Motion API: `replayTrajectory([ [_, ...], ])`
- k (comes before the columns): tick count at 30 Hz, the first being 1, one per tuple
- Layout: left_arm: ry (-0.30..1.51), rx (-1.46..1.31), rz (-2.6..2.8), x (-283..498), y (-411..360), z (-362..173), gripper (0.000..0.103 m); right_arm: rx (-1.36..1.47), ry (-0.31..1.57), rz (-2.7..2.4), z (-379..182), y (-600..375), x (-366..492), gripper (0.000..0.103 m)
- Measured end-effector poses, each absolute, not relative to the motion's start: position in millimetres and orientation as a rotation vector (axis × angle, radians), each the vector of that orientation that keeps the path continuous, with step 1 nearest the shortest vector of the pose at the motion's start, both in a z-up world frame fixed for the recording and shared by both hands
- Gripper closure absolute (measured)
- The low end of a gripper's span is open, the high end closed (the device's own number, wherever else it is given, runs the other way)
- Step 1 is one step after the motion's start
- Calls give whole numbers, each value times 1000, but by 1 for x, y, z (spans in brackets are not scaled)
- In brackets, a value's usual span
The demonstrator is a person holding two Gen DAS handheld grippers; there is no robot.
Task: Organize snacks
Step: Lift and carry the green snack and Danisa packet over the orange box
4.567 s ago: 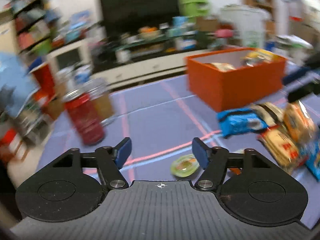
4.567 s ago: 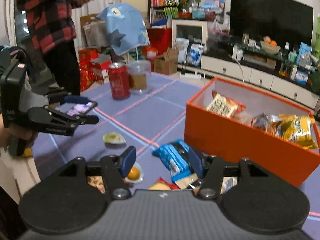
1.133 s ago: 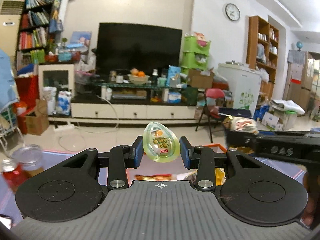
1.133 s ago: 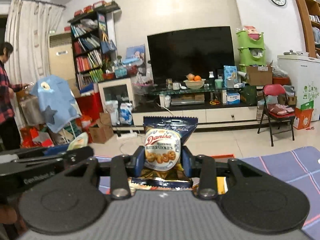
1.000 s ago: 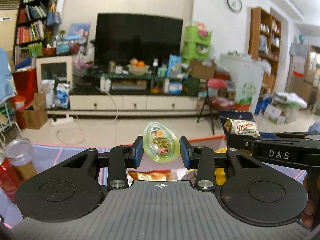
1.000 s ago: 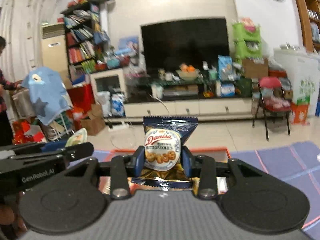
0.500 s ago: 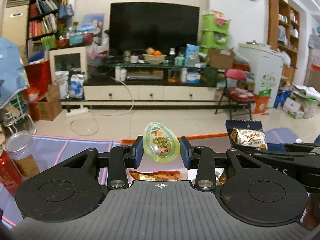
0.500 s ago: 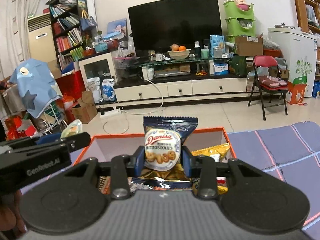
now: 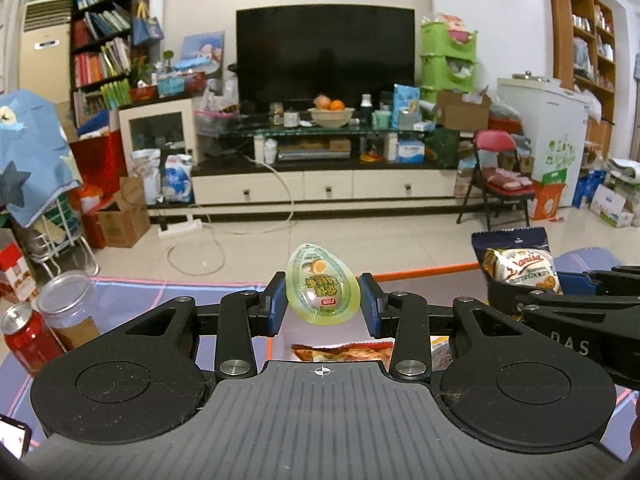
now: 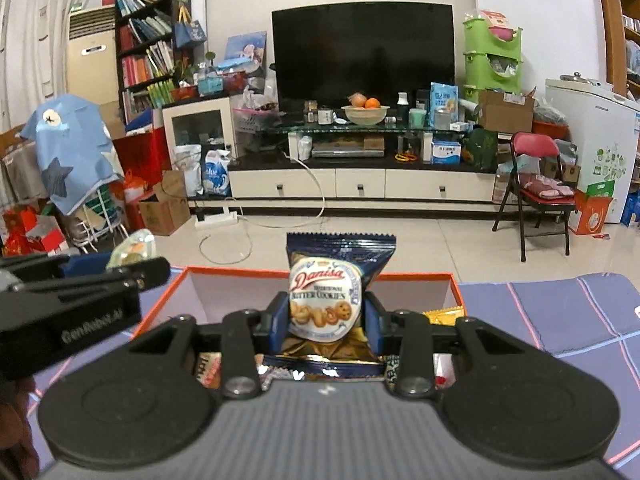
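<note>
My left gripper [image 9: 322, 305] is shut on a green egg-shaped jelly cup [image 9: 321, 291], held above the orange box [image 9: 424, 274]. A snack packet [image 9: 340, 353] lies in the box below it. My right gripper [image 10: 325, 317] is shut on a dark blue Danisa butter cookies packet [image 10: 326, 300], upright over the orange box [image 10: 192, 276], which holds several packets. Each gripper shows in the other's view: the right one with its cookies packet [image 9: 520, 266] at the right, the left one with its jelly cup [image 10: 132, 251] at the left.
A red can [image 9: 26, 338] and a clear lidded jar [image 9: 70, 308] stand on the purple checked tablecloth [image 9: 132, 292] at the left. A phone corner [image 9: 12, 440] shows at the bottom left. Beyond the table lie the floor, a TV cabinet and a red folding chair [image 10: 538, 188].
Both grippers have tilted down and moved forward over the orange box, so more of its inside shows. Both keep their hold on the jelly cup and the cookies packet.
</note>
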State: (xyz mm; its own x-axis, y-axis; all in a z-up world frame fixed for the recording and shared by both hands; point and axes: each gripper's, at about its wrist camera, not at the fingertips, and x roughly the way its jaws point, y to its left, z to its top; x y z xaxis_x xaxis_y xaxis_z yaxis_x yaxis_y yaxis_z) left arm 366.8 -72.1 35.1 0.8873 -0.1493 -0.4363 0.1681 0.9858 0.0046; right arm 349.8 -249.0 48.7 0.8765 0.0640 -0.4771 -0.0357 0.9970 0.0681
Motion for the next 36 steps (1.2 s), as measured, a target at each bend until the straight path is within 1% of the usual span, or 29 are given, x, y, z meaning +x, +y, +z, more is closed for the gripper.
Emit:
replayTrajectory([
  [8, 448, 6, -162, 366, -62, 39, 103, 71, 498, 47, 52, -254, 350, 64],
  [19, 467, 64, -182, 365, -78, 35, 103, 42, 507, 70, 50, -243, 351, 64],
  [36, 480, 58, -185, 367, -81, 30, 103, 39, 510, 70, 49, -242, 351, 64],
])
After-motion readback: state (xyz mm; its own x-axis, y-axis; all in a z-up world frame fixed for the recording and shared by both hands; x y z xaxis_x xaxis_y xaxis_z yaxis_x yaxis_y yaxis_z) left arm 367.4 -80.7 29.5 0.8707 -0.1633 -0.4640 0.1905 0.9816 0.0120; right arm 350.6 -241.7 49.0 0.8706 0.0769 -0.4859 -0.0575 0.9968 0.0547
